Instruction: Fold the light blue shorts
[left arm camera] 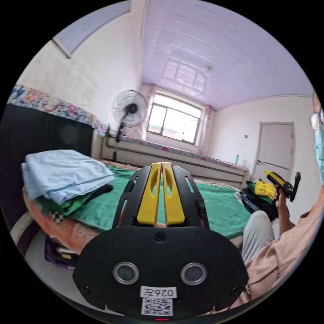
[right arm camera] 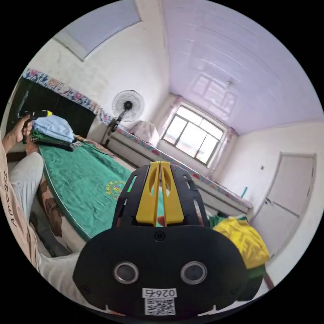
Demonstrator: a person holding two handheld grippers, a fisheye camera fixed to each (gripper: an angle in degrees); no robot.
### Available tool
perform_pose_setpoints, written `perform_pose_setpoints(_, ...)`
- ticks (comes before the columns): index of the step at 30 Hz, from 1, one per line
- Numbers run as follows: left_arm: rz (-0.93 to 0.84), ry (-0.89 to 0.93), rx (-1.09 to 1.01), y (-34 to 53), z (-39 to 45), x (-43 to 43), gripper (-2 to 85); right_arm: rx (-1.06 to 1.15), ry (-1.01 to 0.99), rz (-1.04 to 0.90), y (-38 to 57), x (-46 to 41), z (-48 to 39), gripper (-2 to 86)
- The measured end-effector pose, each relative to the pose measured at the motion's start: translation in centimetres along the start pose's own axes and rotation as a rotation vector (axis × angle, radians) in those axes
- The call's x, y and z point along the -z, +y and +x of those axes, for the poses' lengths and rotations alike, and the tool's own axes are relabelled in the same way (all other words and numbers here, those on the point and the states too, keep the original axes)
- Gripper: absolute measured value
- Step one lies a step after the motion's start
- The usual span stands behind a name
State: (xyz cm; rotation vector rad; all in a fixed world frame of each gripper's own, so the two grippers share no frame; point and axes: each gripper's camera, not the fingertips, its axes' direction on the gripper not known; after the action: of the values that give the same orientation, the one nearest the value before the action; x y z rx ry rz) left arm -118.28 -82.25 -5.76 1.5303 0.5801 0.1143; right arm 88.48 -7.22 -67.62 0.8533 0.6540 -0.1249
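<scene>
Pressing their yellow fingers together on nothing, left gripper and right gripper flank folded light blue shorts.

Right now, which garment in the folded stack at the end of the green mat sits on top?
The light blue folded garment is on top, resting on a green piece with a dark layer showing beside it. Both grippers, left and right, are shut and empty.

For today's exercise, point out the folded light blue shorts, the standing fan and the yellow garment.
light blue shorts point(left arm camera: 67, 173): left gripper view, top folded layer.
standing fan point(left arm camera: 130, 108): left gripper view, round cage.
yellow garment point(right arm camera: 244, 241): right gripper view, crumpled top.
</scene>
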Motion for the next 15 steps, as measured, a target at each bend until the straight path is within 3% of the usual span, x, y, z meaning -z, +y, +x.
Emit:
perform_pose_setpoints(5,0.084,-0.352,0.199,5.9,-4.9,15.2,1.6,0.057,-0.305,0.139,-11.2,-20.1,-2.5,4.2)
perform_pose_setpoints(10,0.063,-0.512,0.278,10.9,-5.9,24.3,7.6,0.166,-0.537,0.037,-20.2,-41.6,-5.4,-0.1)
perform_pose_setpoints(15,-0.029,-0.702,0.244,11.9,-3.0,29.1,10.0,0.244,-0.691,-0.041,-26.9,-64.5,-7.4,3.1)
